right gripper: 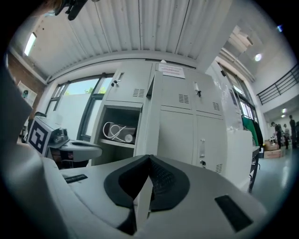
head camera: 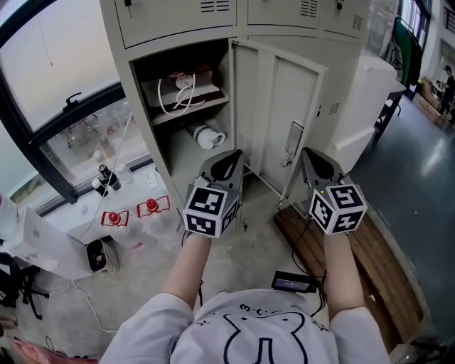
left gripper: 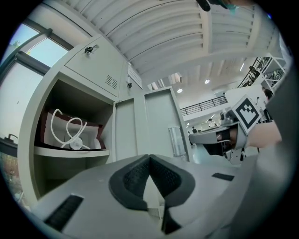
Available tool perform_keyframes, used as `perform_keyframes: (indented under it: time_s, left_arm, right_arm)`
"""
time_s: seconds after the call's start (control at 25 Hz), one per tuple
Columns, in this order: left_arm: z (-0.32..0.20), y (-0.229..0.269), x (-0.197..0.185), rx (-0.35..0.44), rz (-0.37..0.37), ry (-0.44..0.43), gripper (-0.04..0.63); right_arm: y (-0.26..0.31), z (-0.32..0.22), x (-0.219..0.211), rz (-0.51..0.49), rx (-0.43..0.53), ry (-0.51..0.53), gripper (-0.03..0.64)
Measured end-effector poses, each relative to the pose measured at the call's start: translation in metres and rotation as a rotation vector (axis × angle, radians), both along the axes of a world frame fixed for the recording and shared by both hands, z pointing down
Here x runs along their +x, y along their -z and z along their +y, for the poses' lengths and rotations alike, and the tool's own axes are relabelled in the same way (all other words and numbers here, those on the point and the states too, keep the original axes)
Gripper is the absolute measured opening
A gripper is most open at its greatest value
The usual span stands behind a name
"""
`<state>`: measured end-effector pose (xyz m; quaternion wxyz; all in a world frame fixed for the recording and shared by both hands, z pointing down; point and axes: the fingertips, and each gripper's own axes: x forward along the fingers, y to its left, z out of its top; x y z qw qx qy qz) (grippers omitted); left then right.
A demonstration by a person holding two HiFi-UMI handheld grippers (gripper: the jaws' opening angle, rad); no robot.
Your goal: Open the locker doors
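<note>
Right gripper view showed the right gripper (right gripper: 149, 158) with jaws pressed together on nothing; the left gripper (left gripper: 149, 158) was likewise closed and empty. Just ahead stood an open door (right gripper: 148, 121), with a shut door (right gripper: 208, 135) beyond to the right. That one probably wanted the jaws parted and squared to its latch (right gripper: 202, 150).

Locker door (head camera: 279, 117) | pale grey sheet metal, tall, ribbed face | swung wide open from the lower-left compartment, upright, standing out from the cabinet (head camera: 138, 99) | latch plate (head camera: 293, 139) near its free edge | upper doors (head camera: 174, 20): grey, vented, shut | lower doors (right gripper: 187, 135) to its right: grey, shut
</note>
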<state>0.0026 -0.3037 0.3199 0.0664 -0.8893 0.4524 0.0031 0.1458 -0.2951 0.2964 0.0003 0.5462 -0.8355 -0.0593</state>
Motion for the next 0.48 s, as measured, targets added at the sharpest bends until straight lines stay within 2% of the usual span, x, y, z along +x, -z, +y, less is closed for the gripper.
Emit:
perform_keyframes:
  time_s: [0.28, 0.48]
  left_arm:
    - [0.0, 0.0, 0.012, 0.01, -0.032, -0.022, 0.015]
    - [0.0, 0.001, 0.021, 0.021, -0.042, -0.045, 0.015]
  right_arm:
    - [0.0, -0.028, 0.031, 0.023, -0.001, -0.129, 0.009]
    - [-0.002, -0.033, 0.035, -0.002, -0.015, -0.133, 0.011]
